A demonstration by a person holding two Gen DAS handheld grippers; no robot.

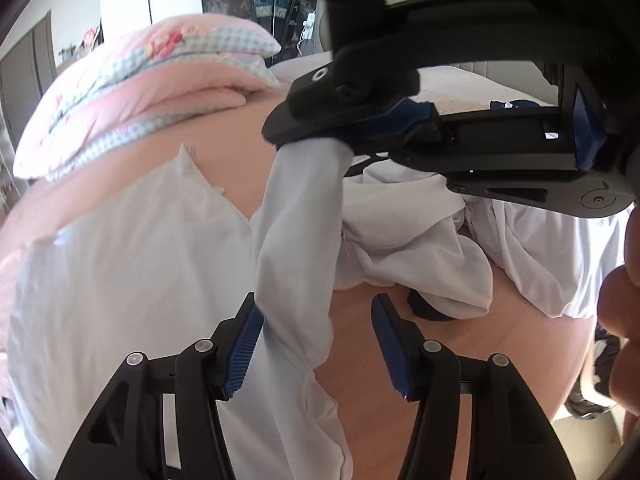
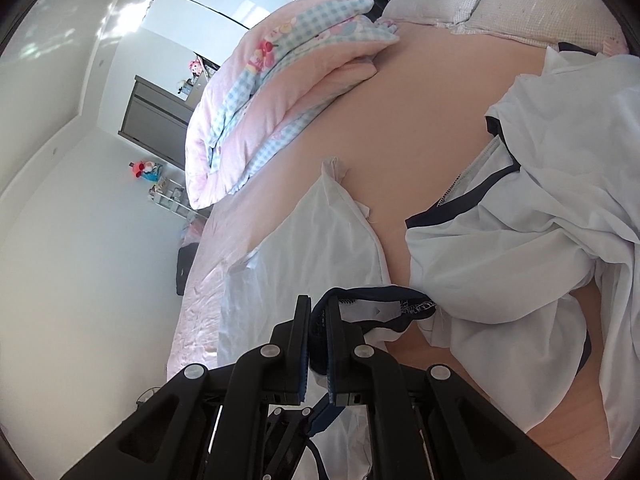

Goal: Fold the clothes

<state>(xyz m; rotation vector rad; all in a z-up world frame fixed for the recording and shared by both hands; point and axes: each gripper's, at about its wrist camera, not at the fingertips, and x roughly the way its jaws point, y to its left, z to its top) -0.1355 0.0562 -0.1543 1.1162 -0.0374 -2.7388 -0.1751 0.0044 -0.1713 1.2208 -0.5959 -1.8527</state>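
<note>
A white garment (image 1: 120, 280) lies spread on the pink bed sheet (image 1: 240, 152). One strip of it (image 1: 296, 240) rises like a sleeve up to my right gripper (image 1: 288, 136), which is shut on its top end. My left gripper (image 1: 316, 304) is low in the left wrist view and open. That strip passes between its blue pads (image 1: 244, 352) against the left one, with a wide gap to the right pad. In the right wrist view my right gripper (image 2: 318, 304) is shut on a navy-trimmed edge (image 2: 380, 300) of white cloth (image 2: 312, 240).
A crumpled heap of white clothes with navy trim (image 1: 420, 240) (image 2: 540, 200) lies to the right. A folded pink and blue-checked quilt (image 1: 140, 80) (image 2: 280, 80) sits at the back left and a pillow (image 2: 520, 0) beyond. A person's hand (image 1: 624, 300) shows at the right edge.
</note>
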